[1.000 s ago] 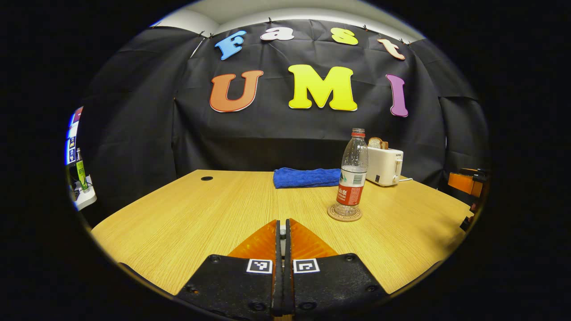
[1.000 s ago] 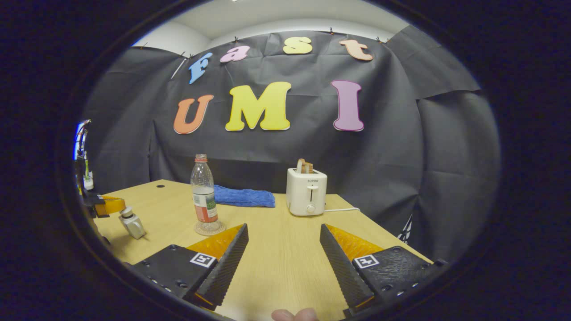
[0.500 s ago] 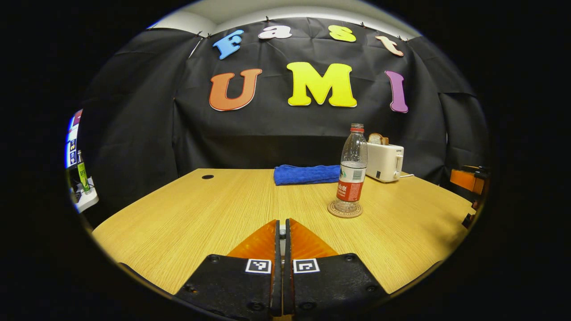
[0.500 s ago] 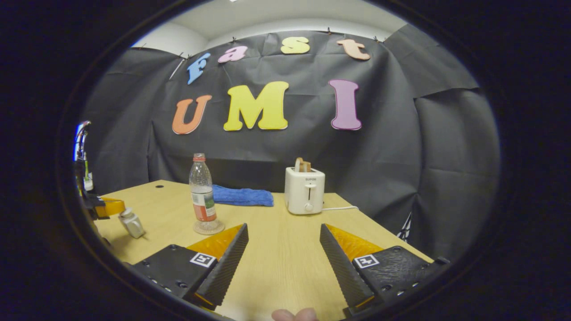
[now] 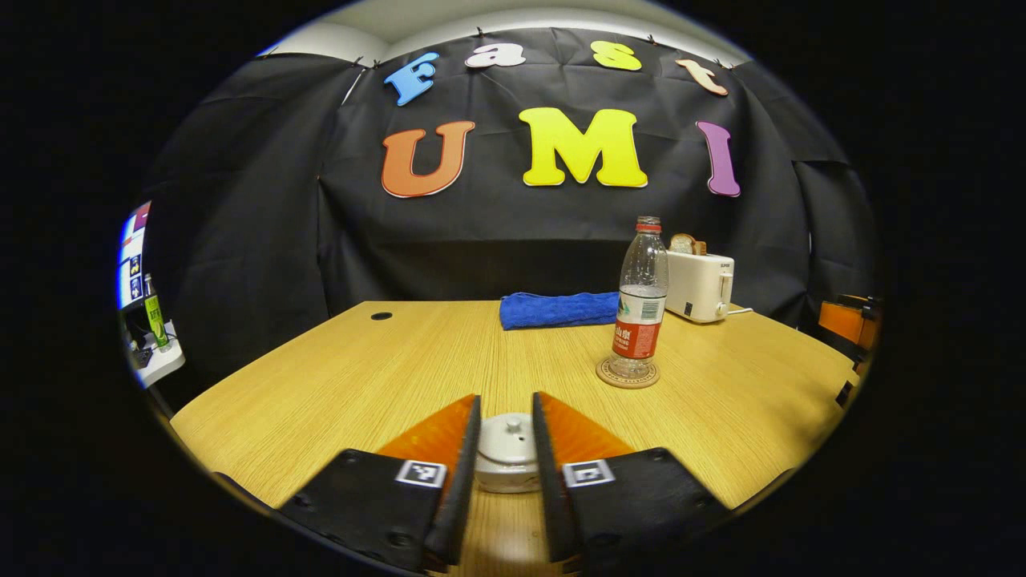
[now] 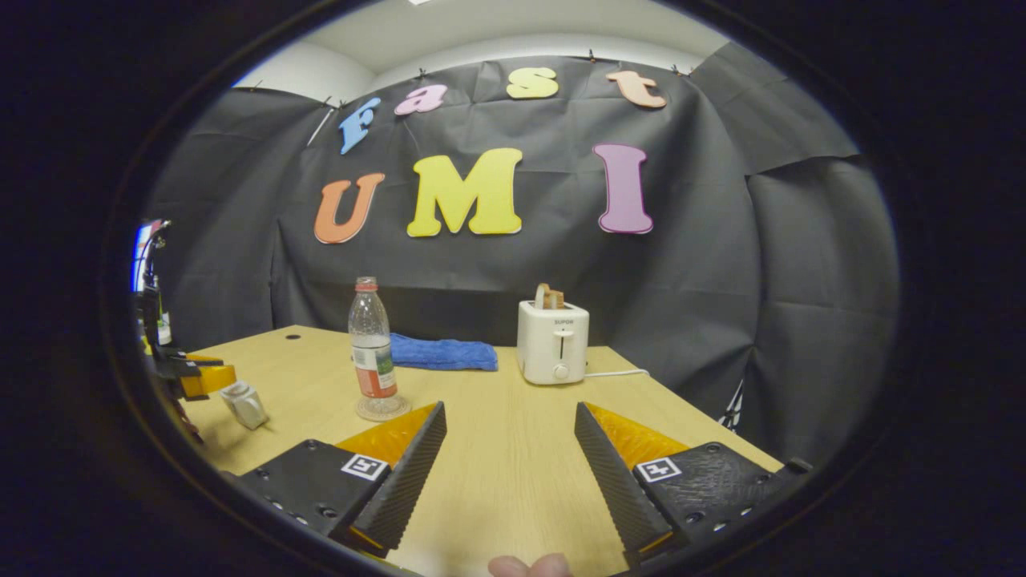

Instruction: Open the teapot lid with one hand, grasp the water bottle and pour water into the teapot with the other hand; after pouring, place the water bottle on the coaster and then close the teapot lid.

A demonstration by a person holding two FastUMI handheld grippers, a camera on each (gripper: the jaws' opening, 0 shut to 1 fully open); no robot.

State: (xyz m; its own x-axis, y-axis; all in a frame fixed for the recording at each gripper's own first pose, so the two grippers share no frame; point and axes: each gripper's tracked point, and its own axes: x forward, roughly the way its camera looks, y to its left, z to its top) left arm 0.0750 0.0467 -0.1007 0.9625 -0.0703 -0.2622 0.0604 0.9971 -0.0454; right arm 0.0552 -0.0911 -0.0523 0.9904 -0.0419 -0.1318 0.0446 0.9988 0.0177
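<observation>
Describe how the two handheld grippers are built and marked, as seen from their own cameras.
The left gripper and the right gripper share one design: two wedge-shaped fingers tapering forward from rough black blocks with screw holes, each block carrying a small square black-and-white marker. The right gripper's fingers have ribbed inner faces. No cables or sleeves are visible; fingertips of the holding hand peek in below.
</observation>
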